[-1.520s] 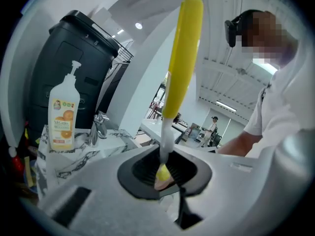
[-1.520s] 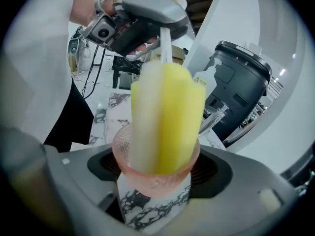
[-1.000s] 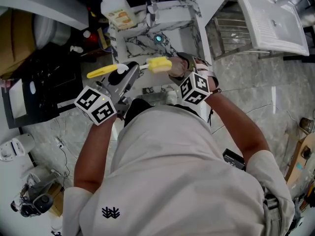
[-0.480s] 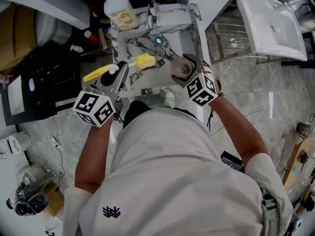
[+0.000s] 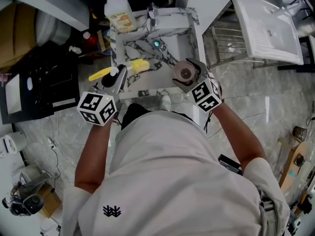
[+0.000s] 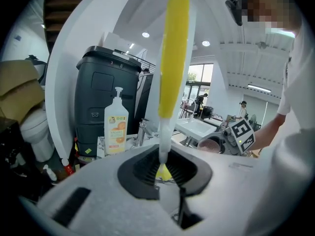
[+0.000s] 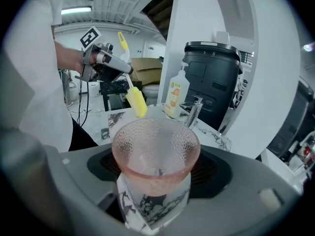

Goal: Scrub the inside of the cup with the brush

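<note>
Head view, seen from above: both bare forearms reach forward from the torso over a marble-patterned sink [image 5: 187,36], elbows bent and wrists drawn inward so that the two tools face one another.

Left gripper [image 5: 118,77]: it is carried at the left edge of the sink, with its marker cube toward the person. Its jaws are clenched on the white stem of the brush [image 5: 137,66]. In the left gripper view, the left gripper [image 6: 165,168] shows the stem pinched between the ribbed pads, and the long yellow brush [image 6: 174,58] rises straight away from them. In the head view the yellow handle end projects to the left and the yellow head points right, toward the cup.

Right gripper [image 5: 193,78]: it is held above the right side of the sink and angled downward. Its jaws grasp the lower body of the cup [image 5: 185,73], a pink, pebbled glass. In the right gripper view, the right gripper [image 7: 156,183] holds the cup [image 7: 156,154] with its open mouth turned back toward the camera.

The brush head [image 7: 135,101] is near the cup's rim but apart from it, outside the cup.

A soap bottle [image 5: 119,11] and a tap [image 5: 151,13] stand at the far edge of the sink.
</note>
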{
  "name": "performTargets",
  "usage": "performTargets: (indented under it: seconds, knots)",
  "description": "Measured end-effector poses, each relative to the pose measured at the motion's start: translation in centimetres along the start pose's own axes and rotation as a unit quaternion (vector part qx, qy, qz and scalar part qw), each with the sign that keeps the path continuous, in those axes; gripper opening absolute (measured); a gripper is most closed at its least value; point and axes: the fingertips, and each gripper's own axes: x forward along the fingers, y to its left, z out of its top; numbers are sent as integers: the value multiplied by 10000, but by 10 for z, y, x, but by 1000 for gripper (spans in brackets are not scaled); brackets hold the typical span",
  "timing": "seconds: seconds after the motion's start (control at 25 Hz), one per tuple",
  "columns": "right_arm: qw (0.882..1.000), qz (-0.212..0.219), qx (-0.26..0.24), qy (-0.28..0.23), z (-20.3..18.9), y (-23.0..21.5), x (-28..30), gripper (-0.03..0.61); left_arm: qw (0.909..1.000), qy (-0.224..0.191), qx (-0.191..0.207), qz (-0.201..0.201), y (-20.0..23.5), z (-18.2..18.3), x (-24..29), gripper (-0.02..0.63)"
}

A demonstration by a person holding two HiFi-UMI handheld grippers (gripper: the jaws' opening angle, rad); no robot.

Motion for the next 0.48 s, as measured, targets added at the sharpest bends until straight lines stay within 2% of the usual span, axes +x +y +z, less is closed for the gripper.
performTargets:
  seconds: [0.48]
  knots:
    - [9979,97,544,-326,5,0,-20,399,9995,224,105,188,0,-20,-2,37]
